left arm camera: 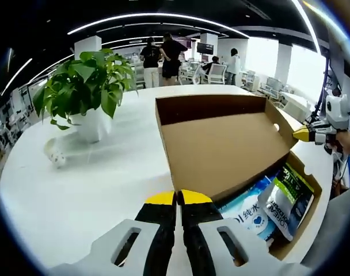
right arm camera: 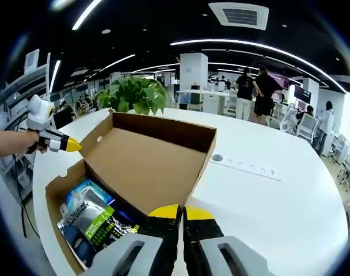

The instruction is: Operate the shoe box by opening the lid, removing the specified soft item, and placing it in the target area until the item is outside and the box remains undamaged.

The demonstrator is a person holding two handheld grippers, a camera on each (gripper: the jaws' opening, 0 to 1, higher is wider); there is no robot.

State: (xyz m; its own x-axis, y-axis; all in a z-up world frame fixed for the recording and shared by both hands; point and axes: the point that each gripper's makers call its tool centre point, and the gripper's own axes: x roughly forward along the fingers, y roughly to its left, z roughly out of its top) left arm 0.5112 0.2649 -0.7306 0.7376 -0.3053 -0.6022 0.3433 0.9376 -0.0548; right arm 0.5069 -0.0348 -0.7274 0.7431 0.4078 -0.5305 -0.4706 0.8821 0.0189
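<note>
A brown cardboard shoe box [left arm camera: 304, 190] [right arm camera: 54, 198] stands on the white table with its lid [left arm camera: 221, 144] [right arm camera: 146, 167] swung up and open. Inside lie a dark L'Oreal pouch [left arm camera: 287, 201] [right arm camera: 97, 221] and a blue-and-white soft pack [left arm camera: 250, 210] [right arm camera: 83, 192]. My left gripper [left arm camera: 178, 198] is shut with its yellow tips on one corner of the lid. At the opposite corner my right gripper [right arm camera: 181, 213] is shut on the lid. Each also appears in the other's view: the right gripper [left arm camera: 306, 133], held by a hand, and the left gripper [right arm camera: 68, 144].
A potted green plant [left arm camera: 86, 86] [right arm camera: 134, 95] stands on the white table [left arm camera: 106, 190] [right arm camera: 278, 213] beyond the box. A small white object [left arm camera: 55, 155] lies near the pot. A white power strip [right arm camera: 244, 167] lies beside the lid. People [left arm camera: 160, 57] [right arm camera: 255, 89] stand far behind.
</note>
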